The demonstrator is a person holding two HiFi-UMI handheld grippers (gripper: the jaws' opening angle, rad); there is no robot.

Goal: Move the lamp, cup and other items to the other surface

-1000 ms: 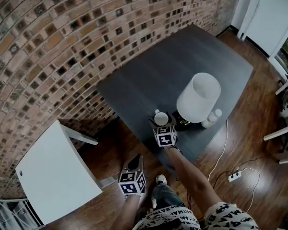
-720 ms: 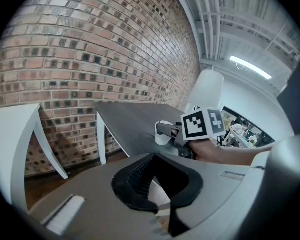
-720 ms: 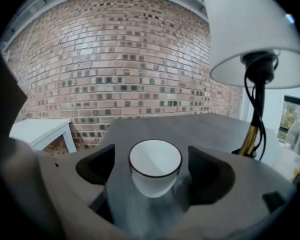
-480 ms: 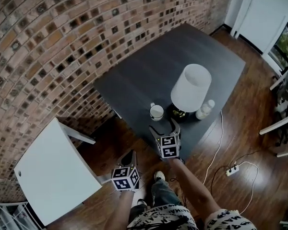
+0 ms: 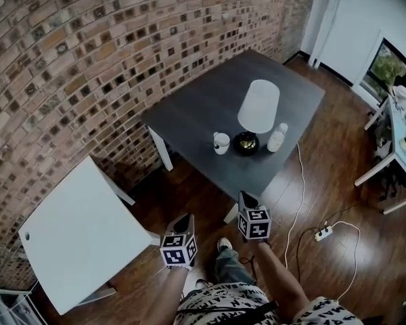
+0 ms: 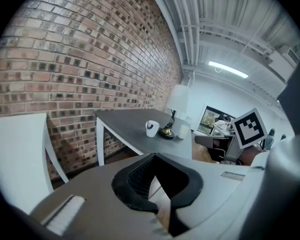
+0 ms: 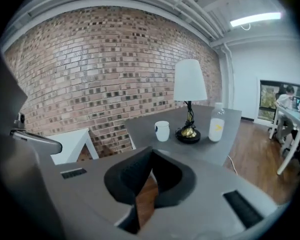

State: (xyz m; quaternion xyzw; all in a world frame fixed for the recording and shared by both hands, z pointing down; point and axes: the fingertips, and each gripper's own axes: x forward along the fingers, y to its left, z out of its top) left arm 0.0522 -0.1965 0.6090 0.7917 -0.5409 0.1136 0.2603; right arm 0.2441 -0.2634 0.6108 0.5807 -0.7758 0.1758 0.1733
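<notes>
On the dark table (image 5: 210, 107) stand a white-shaded lamp (image 5: 258, 105) on a dark and brass base, a white cup (image 5: 221, 141) to its left and a small bottle (image 5: 277, 138) to its right. They also show in the right gripper view: lamp (image 7: 190, 80), cup (image 7: 162, 131), bottle (image 7: 217, 122). My right gripper (image 5: 247, 199) is shut and empty, off the table's near edge above the floor. My left gripper (image 5: 184, 223) is shut too, lower left, between the two tables. Neither touches anything.
A white table (image 5: 81, 232) stands at the lower left, by the brick wall (image 5: 68, 66). A cable runs from the lamp to a power strip (image 5: 323, 233) on the wooden floor. White furniture stands at the right edge.
My right gripper has drawn back from beside the cup, off the dark table toward the person, and its jaws went from open to shut. The view has backed away from the table.
</notes>
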